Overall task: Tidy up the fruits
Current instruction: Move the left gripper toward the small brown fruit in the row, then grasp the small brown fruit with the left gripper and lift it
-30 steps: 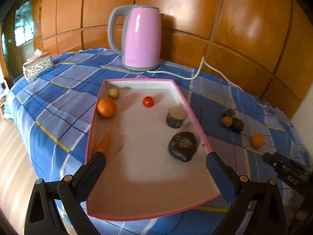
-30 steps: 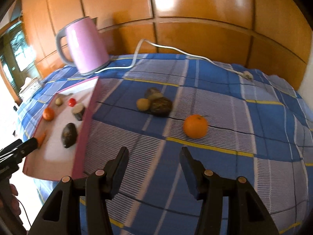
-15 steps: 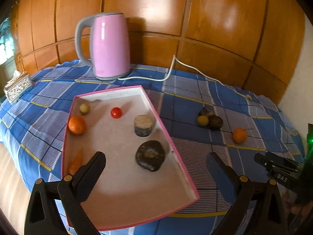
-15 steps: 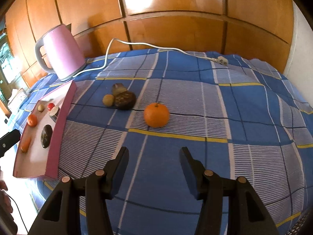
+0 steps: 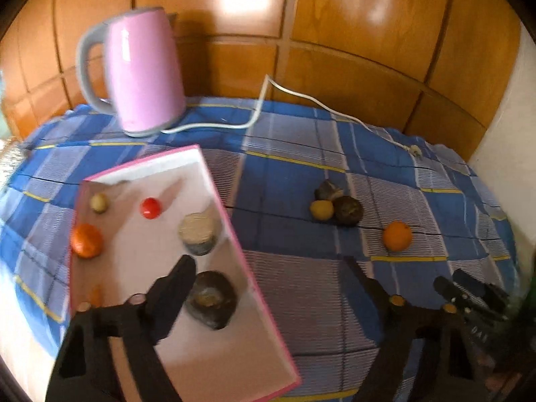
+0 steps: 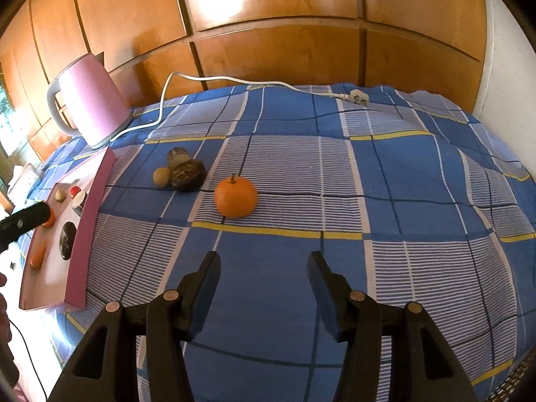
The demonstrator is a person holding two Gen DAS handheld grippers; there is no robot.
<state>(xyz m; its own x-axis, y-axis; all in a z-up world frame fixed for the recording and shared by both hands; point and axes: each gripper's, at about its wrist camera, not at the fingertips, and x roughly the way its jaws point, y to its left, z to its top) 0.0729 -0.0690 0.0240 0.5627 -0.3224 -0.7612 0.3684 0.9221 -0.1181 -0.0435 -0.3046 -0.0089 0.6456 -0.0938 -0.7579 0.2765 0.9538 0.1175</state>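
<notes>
So the loose orange point(image 6: 236, 196) sits on the blue checked cloth point(image 6: 368, 174), ahead of the right gripper point(image 6: 264, 281) and a bit left of its gap; jaws apart, nothing in them. The left gripper point(image 5: 268, 284) has just been closing partway, empty, over the pink tray point(image 5: 214, 187) edge.

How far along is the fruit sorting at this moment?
Done: six items lie in the pink tray, including an orange and a red tomato. In hand: nothing; left gripper and right gripper are empty. Left: loose orange and three small fruits on the cloth.
</notes>
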